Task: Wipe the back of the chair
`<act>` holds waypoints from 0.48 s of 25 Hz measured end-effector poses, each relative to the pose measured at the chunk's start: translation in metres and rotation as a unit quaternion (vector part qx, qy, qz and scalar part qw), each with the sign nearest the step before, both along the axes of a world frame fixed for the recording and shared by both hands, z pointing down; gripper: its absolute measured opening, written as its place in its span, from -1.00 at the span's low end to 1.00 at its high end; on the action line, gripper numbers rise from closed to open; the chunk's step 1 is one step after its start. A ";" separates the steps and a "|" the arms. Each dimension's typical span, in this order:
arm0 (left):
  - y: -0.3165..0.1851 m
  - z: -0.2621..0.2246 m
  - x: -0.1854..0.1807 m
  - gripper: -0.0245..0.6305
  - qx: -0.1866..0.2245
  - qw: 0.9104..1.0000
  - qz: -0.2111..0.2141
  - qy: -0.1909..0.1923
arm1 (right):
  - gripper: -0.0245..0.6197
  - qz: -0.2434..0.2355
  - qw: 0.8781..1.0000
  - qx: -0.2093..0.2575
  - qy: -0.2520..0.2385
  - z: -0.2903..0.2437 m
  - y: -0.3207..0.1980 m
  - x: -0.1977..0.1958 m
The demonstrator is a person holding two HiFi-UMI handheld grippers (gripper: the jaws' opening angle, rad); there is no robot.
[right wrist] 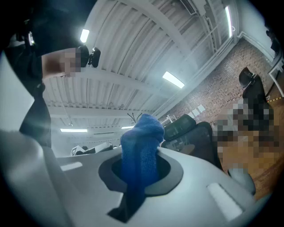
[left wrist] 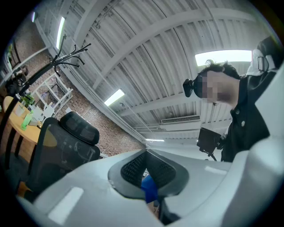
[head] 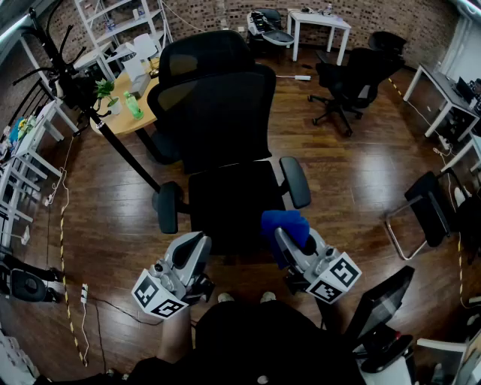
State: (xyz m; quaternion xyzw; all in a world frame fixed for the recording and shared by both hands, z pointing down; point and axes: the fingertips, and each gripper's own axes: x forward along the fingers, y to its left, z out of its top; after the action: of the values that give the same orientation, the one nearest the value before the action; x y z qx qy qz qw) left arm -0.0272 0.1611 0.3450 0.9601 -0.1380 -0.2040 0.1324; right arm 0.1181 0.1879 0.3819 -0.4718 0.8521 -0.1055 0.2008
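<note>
Blue cloth (right wrist: 142, 142) was pinched between the jaws of the right gripper (right wrist: 141, 165), bunched into a rounded lump above the pads with a tail hanging below them. In the head view, this gripper sat near and right, over the front right corner of the seat. The left gripper (left wrist: 146, 153) had its ribbed pads pressed together at the tips, holding nothing. A sliver of blue showed through the slit lower down, and what it was could not be told. This gripper hung near and left, just off the seat's front left corner.

Both pointed toward the black chair (head: 225, 203), which faced the person. Its mesh backrest (head: 214, 120) stood upright on the far side of the seat, with a headrest (head: 203, 53) above it. Neither gripper touched it. The seat and the two padded armrests (head: 294, 180) lay between the grippers and the backrest.

On the dark wood floor (head: 338, 188), a wooden desk (head: 143, 113) stood far left just behind the chair. It carried a green bottle (head: 133, 105). A black coat rack (head: 64, 68) leaned across that corner. A second black chair (head: 349, 83) stood far right, well apart, with a white table (head: 319, 21) beyond it. A monitor (head: 379, 301) sat near right beside the person.
</note>
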 end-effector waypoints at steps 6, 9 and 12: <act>-0.036 0.005 -0.012 -0.92 -0.004 1.000 0.002 0.011 | -0.84 -0.008 1.000 0.005 0.002 -0.004 -0.038 -0.012; -0.064 0.005 -0.022 -0.92 0.002 1.000 0.013 0.022 | -0.84 0.000 1.000 0.010 0.012 -0.008 -0.070 -0.023; -0.101 0.003 -0.035 -0.92 0.001 0.999 0.028 0.029 | -0.84 0.017 0.999 0.016 0.023 -0.019 -0.107 -0.037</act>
State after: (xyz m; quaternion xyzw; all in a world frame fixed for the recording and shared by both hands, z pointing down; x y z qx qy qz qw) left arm -0.0626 0.0601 0.3476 0.9574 -0.1074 -0.2278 0.1410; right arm 0.0810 0.0810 0.3633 -0.4854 0.8497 -0.0773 0.1907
